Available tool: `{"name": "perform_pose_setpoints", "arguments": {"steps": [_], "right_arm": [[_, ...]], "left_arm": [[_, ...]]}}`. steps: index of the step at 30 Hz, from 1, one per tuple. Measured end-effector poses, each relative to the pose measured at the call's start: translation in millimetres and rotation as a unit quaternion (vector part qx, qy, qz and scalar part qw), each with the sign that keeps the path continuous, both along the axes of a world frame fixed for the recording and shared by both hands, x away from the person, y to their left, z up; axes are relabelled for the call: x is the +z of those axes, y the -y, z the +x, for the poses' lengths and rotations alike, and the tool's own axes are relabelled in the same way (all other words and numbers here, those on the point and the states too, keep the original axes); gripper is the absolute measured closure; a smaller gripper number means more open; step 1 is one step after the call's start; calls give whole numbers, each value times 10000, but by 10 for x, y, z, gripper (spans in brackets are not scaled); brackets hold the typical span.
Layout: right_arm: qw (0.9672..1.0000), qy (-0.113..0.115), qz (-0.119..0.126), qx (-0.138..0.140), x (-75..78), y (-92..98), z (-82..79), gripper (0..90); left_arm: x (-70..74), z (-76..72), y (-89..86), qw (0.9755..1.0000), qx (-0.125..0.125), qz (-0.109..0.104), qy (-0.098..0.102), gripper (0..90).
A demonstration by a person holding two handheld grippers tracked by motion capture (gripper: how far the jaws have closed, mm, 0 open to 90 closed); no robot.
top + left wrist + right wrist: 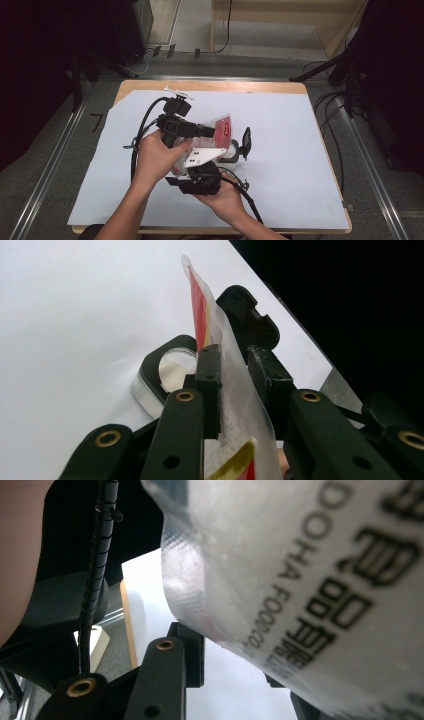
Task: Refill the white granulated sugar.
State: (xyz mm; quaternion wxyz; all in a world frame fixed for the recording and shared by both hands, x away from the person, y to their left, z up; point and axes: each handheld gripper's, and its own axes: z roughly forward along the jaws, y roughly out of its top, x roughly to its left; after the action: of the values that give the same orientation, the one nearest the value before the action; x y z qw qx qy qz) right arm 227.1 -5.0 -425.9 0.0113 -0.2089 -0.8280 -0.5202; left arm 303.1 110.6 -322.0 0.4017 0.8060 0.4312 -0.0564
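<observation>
left tongs (234, 385): clamped on pouch (220, 335) | right tongs (235, 680): apparently gripping pouch, blurred | jar (235, 150) at pouch's 4 o'clock

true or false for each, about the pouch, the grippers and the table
1. A plastic pouch with red print is held up between both grippers. True.
2. The left gripper has the pouch's edge between its jaws. True.
3. The table is covered in green cloth. False: the cover is white.
4. The pouch lies flat on the table. False: it is lifted off it.
5. Black printed lettering shows on the pouch in the right gripper view. True.
</observation>
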Motion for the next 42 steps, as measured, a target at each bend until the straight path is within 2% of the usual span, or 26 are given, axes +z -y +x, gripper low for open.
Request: {"name": "perform_pose_setpoints", "arguments": {"steps": [42], "right_arm": [[9999, -61, 58, -55, 13, 18, 13, 684]], "left_arm": [[5, -18, 39, 10000, 28, 7, 85, 738]]}}
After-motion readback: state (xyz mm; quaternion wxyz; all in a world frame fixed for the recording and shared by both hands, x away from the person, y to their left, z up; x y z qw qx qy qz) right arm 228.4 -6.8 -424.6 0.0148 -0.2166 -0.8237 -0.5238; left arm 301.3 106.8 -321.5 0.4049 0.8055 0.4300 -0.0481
